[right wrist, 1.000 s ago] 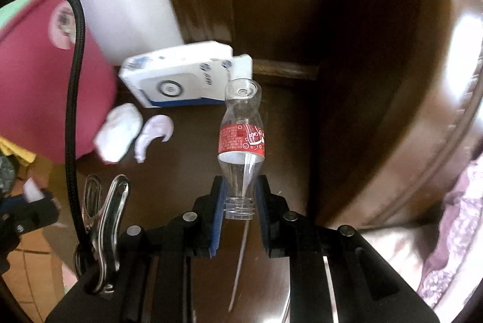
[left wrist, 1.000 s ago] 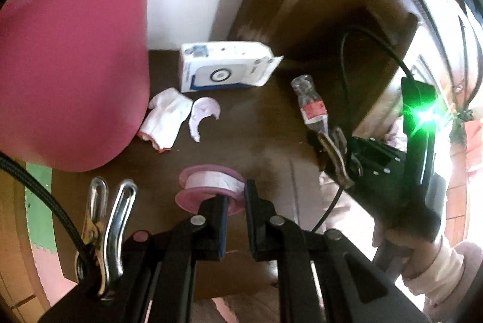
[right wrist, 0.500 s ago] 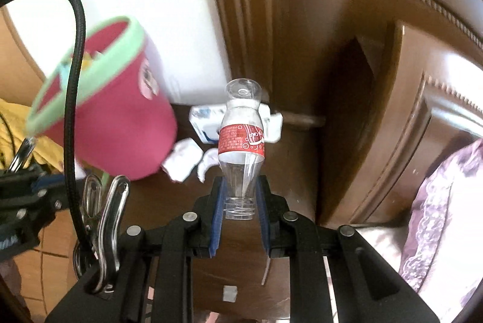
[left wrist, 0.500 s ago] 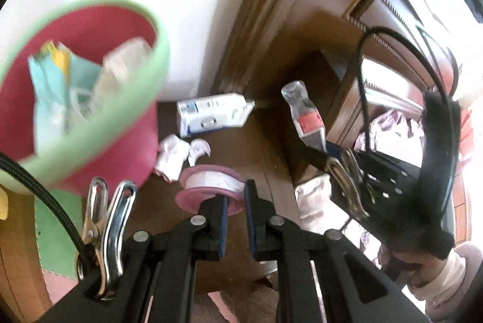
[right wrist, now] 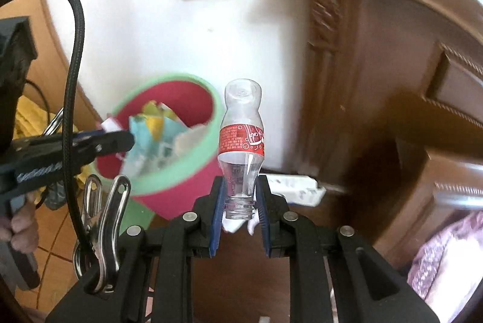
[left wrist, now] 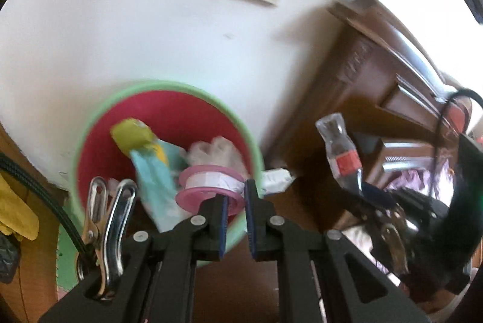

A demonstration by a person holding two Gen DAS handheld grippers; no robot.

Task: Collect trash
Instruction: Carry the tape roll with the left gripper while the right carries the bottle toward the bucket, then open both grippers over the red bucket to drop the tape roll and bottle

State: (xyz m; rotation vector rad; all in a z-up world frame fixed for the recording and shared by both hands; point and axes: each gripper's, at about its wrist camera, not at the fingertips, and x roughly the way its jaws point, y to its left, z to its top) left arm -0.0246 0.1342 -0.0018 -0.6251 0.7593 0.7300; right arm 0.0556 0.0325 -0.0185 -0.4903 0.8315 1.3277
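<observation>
the left gripper is clamping a pink tape spool by its flange, jaws nearly closed on the thin rim, and the spool is hanging right in front of the open mouth of the pink bin with the green rim, at the bin's near-right edge. the right gripper is pinching a clear plastic bottle by its threaded neck, jaws closed on it, so the bottle's long axis is running straight out along the fingers with its base pointing away. from the right wrist view the bin is lying up and to the left of the bottle, with its right rim just beside the bottle's label (so the left hand looks the nearer one to drop first). the bin is already holding crumpled paper and wrappers. a white carton is lying at the back edge of the dark wooden surface, not yet collected.
</observation>
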